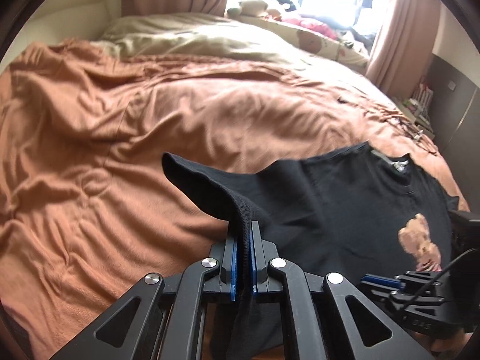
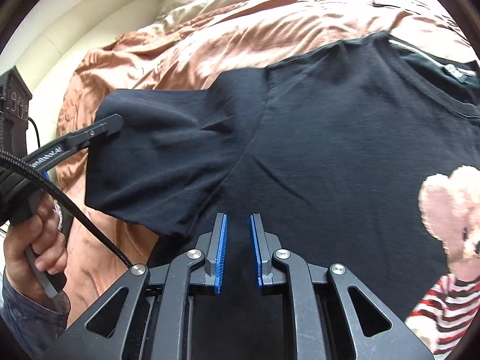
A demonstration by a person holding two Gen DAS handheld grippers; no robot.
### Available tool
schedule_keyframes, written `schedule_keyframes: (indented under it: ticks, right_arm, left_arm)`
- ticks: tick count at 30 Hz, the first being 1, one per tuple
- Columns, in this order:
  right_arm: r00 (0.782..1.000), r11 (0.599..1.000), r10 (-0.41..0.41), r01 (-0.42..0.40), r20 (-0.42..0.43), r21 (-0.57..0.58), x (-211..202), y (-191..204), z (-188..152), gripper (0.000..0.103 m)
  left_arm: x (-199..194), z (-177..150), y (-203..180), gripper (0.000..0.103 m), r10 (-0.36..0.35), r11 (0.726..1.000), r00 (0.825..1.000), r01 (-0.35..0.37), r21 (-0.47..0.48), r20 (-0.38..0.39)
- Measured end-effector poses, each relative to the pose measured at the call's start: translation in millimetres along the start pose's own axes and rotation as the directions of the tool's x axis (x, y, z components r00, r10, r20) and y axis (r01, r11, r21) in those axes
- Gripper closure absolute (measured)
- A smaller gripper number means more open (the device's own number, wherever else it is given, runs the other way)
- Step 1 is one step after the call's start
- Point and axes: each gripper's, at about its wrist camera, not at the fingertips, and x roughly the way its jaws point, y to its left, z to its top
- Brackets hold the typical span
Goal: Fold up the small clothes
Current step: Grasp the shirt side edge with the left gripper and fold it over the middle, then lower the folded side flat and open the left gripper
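Black shirt [image 2: 330, 150] lies across the lower right of the orange bed [image 1: 105, 150]. Left gripper [image 1: 243, 258] fingers clamp its sleeve [image 1: 210, 189], while right gripper [image 2: 239, 252] fingers stand parted over the cloth, gripping nothing.

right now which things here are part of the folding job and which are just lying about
Part of the job:
- black T-shirt with bear print
- its sleeve, clamped in the left gripper
- right gripper, open over the shirt

Lying about:
- orange blanket
- beige duvet
- soft toys by the window
- curtains
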Motion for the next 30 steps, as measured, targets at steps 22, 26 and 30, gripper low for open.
schedule_keyframes:
  ticks: [22, 26, 30]
  right_arm:
    - [0.99, 0.989, -0.097, 0.084, 0.102, 0.124, -145.7, -122.0, -38.6, 0.047]
    - [0.985, 0.98, -0.127, 0.107, 0.115, 0.166, -169.8, -149.9, -52.6, 0.046]
    - [0.975, 0.971, -0.171, 0.143, 0.139, 0.192, -199.3, -174.6, -64.7, 0.03]
  left_arm:
    - [19.1, 22.7, -182.4, 0.096, -0.133, 0.971, 0.989, 0.142, 0.193, -0.061]
    - [41.6, 12.3, -205.5, 0.092, -0.177, 0.959, 0.972, 0.206, 0.193, -0.155]
    - [46.4, 6.4, -210.9, 0.056, -0.191, 0.958, 0.968, 0.22, 0.185, -0.162]
